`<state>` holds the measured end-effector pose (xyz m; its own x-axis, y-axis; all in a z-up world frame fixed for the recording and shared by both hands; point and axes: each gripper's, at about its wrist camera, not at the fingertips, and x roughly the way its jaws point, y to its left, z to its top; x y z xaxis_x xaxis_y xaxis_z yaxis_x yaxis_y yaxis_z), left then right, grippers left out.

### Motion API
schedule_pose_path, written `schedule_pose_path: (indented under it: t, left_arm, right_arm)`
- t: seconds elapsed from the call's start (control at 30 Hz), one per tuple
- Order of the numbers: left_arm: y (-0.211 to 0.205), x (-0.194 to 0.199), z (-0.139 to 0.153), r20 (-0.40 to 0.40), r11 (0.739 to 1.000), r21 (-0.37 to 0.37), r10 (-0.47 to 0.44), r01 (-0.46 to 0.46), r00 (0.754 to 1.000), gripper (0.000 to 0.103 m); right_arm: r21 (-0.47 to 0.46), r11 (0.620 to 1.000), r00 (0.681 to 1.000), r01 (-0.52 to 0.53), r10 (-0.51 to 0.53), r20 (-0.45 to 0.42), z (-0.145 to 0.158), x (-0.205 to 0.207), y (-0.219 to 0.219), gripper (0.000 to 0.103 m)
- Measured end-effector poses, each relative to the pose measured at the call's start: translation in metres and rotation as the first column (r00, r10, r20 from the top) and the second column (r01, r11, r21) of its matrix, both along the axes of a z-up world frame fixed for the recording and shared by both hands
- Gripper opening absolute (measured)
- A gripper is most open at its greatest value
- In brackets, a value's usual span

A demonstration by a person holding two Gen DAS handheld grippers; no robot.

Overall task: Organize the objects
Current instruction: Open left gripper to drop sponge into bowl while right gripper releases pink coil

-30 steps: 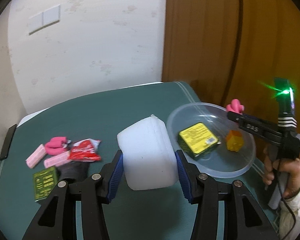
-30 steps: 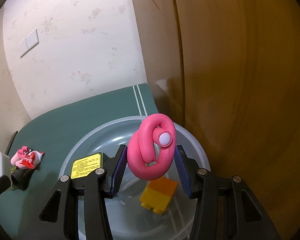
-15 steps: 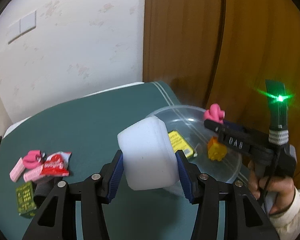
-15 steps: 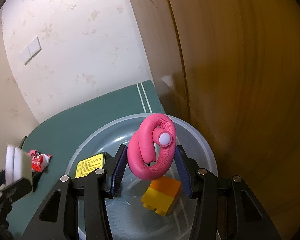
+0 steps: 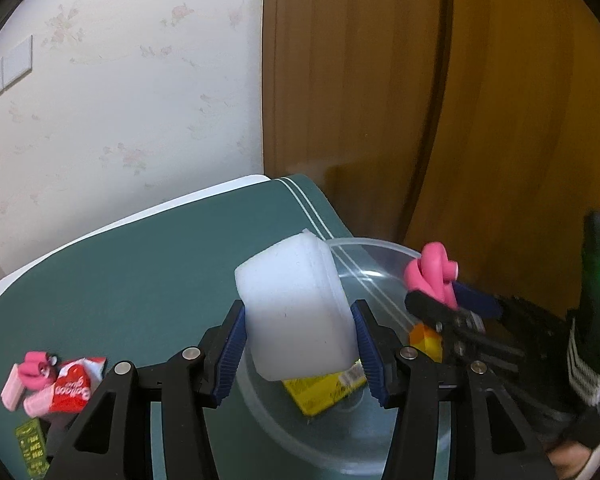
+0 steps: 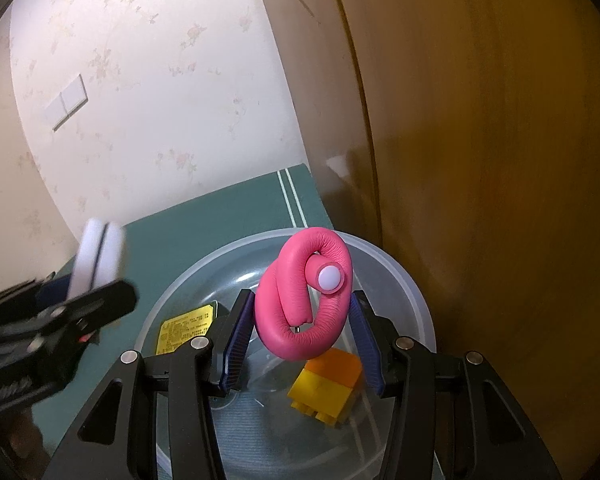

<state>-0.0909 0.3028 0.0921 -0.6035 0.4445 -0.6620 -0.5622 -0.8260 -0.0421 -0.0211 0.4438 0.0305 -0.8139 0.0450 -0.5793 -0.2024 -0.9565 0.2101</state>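
- Far left of the dark green table mat point(image 5: 148, 280): a small heap still to be sorted — pale pink flat bars point(image 5: 14, 388), a coiled pink tube piece point(image 5: 36, 366), a red-and-white crinkled wrapper point(image 5: 74, 386) and a dark green printed card point(image 5: 30, 446). The heap overlaps itself and the card is cut by the frame edge; its print is unreadable.
- Centre: the left gripper point(image 5: 298, 354) is clenched on a white translucent plastic box point(image 5: 296, 308), blue pads pressed to its two sides. The box hangs tilted over the near rim of the clear round plastic bowl point(image 5: 380, 252), likely so it can be dropped in with the rest.
- The box hides part of a yellow printed packet point(image 5: 320, 392) lying on the bowl floor.
- Right: the right gripper point(image 6: 302, 334) grips a knotted pink leather-look tube with a white end cap point(image 6: 304, 300), held above the bowl, apparently waiting its turn to release.
- Beneath it, an orange-and-yellow toy brick point(image 6: 326, 384) rests in the bowl, partly screened by the tube.
- Far right edge of the left view: a hand and sleeve, mostly cut off.
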Motion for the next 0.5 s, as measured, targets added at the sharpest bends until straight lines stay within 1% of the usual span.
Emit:
schedule_pose_path:
  t: [0.13, 0.27, 0.33, 0.37, 0.4, 0.43, 0.5]
  left_arm:
    - [0.009, -0.007, -0.004, 0.021, 1.0, 0.015, -0.015, 0.015, 1.0, 0.056]
    - [0.015, -0.012, -0.007, 0.043, 0.999, 0.032, -0.029, 0.028, 0.999, 0.057]
    - [0.017, -0.014, -0.007, 0.048, 0.999, 0.036, -0.032, 0.03, 0.998, 0.066]
    - [0.017, -0.016, -0.007, 0.054, 0.999, 0.044, -0.027, 0.025, 0.998, 0.079]
    - [0.015, -0.016, -0.007, 0.054, 0.998, 0.057, -0.024, 0.021, 0.998, 0.089]
    - [0.013, -0.015, -0.005, 0.051, 0.997, 0.074, -0.02, 0.016, 0.998, 0.091]
    - [0.008, -0.016, -0.004, 0.055, 0.996, 0.094, -0.014, 0.008, 0.998, 0.092]
  right_arm:
    - [0.032, 0.999, 1.0, 0.005, -0.005, -0.003, 0.001, 0.0, -0.003, 0.049]
    - [0.023, 1.0, 1.0, 0.01, -0.01, -0.002, 0.001, 0.0, -0.002, 0.049]
    - [0.019, 1.0, 1.0, 0.016, -0.016, -0.002, 0.0, 0.001, -0.001, 0.049]
    - [0.017, 1.0, 1.0, 0.018, -0.018, -0.002, 0.0, 0.001, 0.0, 0.05]
    - [0.015, 1.0, 1.0, 0.02, -0.02, -0.002, 0.0, 0.0, 0.0, 0.05]
    - [0.012, 1.0, 1.0, 0.022, -0.022, -0.002, -0.001, 0.0, 0.0, 0.05]
    - [0.004, 1.0, 1.0, 0.019, -0.019, -0.001, -0.002, 0.0, 0.001, 0.052]
